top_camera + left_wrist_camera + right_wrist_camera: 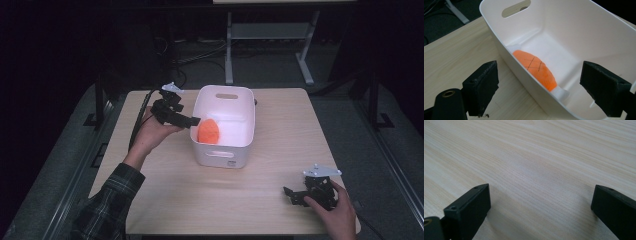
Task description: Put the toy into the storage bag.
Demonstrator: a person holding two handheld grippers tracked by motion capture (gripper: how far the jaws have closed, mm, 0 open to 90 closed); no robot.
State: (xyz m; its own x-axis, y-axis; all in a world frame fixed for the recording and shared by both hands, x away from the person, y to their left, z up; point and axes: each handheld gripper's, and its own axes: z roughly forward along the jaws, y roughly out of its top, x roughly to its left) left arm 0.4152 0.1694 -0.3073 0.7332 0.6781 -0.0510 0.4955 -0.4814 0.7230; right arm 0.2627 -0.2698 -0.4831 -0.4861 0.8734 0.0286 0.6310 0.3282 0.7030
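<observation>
High view: orange scored foam piece (209, 132) seen inside white plastic handled tub (243, 100), its wall straddled by wide-spread left gripper (192, 121); crosshatch resolved in left gripper view; right gripper (291, 195) held wide over pale wooden table (280, 125).

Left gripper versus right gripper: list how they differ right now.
The left gripper is held up at the white bin's left rim, its jaws straddling the wall above the orange toy; the right gripper sits low over bare table at the near right corner, near nothing. The left points right toward the bin; the right points left. Both are black, open and empty, each held by one hand.
</observation>
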